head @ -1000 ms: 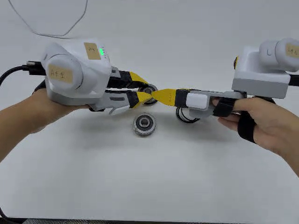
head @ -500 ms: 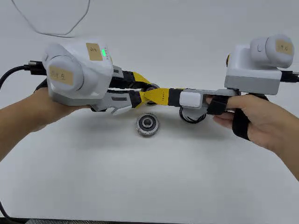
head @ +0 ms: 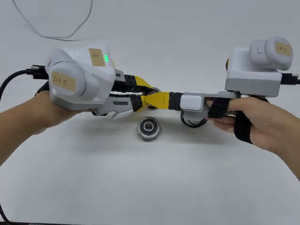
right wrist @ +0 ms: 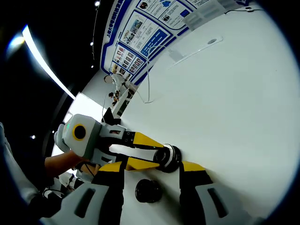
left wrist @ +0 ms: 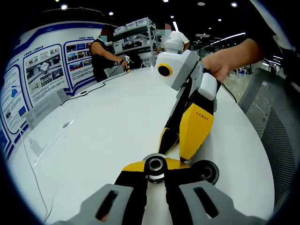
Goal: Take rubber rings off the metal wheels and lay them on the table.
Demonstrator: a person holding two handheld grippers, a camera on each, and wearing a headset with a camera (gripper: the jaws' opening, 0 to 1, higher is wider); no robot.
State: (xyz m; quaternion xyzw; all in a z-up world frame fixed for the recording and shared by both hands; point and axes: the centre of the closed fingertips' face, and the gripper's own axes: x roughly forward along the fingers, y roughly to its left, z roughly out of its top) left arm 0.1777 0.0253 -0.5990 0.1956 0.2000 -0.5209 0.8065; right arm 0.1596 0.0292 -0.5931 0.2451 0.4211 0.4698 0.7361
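Left gripper (head: 143, 95) is clamped tight on one metal wheel (left wrist: 155, 165), pinched right at its yellow tips. Right gripper (right wrist: 155, 165) comes in head-on with its jaws spread, one yellow tip on each side of that same wheel (can't tell if they actually touch the rubber). A second wheel (head: 148, 127) lies flat on the white table (head: 140, 187), just on the near side of where the two grippers meet. Some loose black rubber rings (head: 193, 122) sit on the table under the right gripper.
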